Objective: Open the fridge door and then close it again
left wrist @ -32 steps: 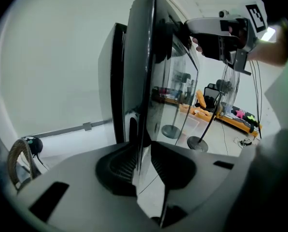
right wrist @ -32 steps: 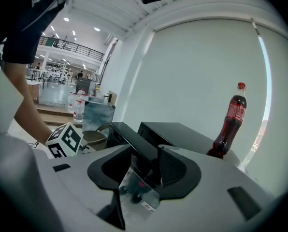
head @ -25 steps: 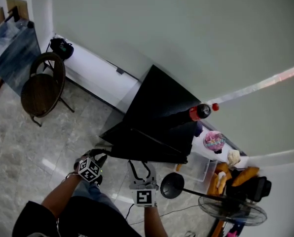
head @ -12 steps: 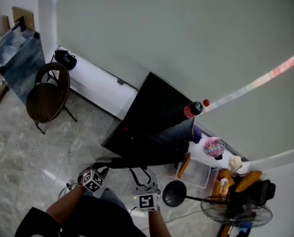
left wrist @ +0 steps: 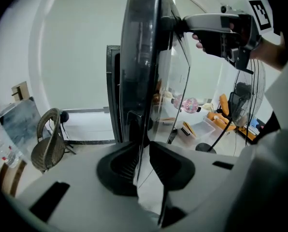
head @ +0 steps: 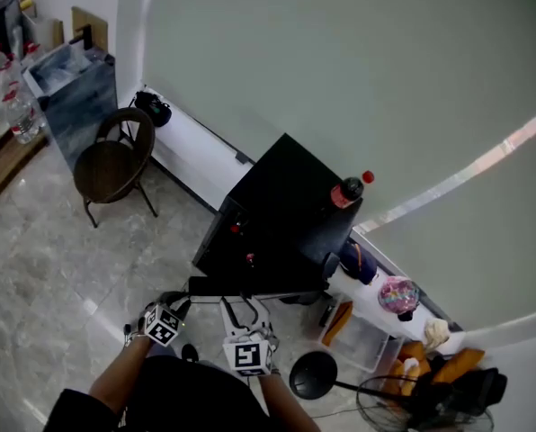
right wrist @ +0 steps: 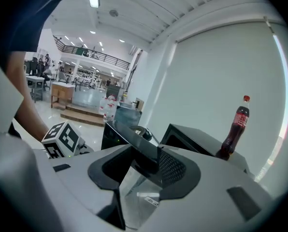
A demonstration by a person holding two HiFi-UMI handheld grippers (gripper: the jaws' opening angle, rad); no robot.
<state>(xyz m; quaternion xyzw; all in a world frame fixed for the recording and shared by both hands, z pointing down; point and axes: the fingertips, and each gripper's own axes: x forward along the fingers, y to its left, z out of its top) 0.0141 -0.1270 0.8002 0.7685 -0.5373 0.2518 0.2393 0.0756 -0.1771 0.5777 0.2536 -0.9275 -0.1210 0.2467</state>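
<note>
Fridge door (head: 268,286) in down-tilted left gripper (head: 183,297)

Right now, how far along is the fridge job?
The door stands swung wide off the fridge, so opening looks done. In hand: left gripper and right gripper both clamp the door's edge. Left: swing it shut against the fridge and let go.
</note>
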